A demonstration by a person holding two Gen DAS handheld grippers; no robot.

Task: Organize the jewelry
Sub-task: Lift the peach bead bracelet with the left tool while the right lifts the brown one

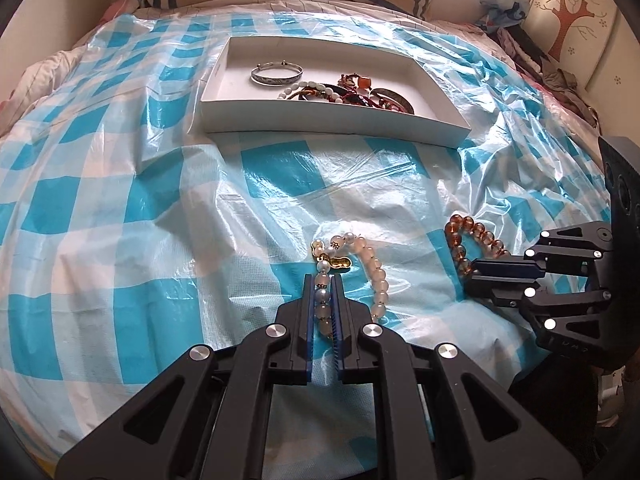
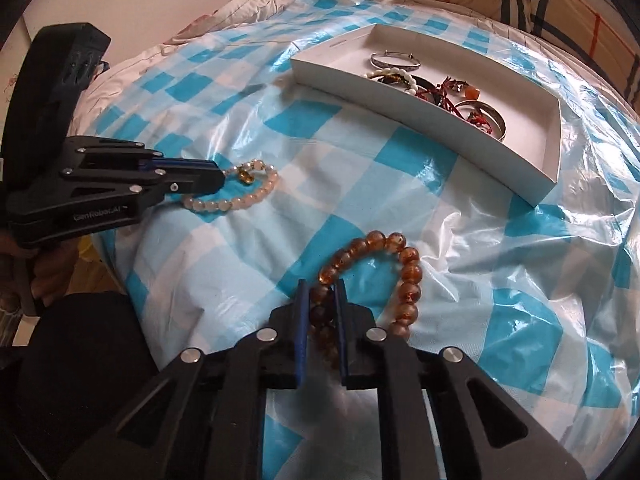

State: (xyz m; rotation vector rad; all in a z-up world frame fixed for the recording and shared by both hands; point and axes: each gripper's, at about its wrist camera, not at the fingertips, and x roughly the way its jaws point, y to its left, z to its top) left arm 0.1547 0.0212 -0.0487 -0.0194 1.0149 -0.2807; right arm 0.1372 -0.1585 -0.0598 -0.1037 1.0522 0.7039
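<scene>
A bed is covered with a shiny blue and white checked plastic sheet. Two bead bracelets are seen lying on it, well apart from each other.

The pale bead bracelet is pinched by the left tool. A row of its beads is squeezed between the two blue pads, and the rest of the loop is spread on the sheet. A small gold charm is fixed to this bracelet, just past the tool tips.

The brown bead bracelet is pinched the same way by the right tool. Some of its beads are clamped between the pads, and the loop is curled out to the right side.

A flat white box is set farther back on the sheet. A silver bangle is kept inside it, beside a heap of other jewelry.
</scene>
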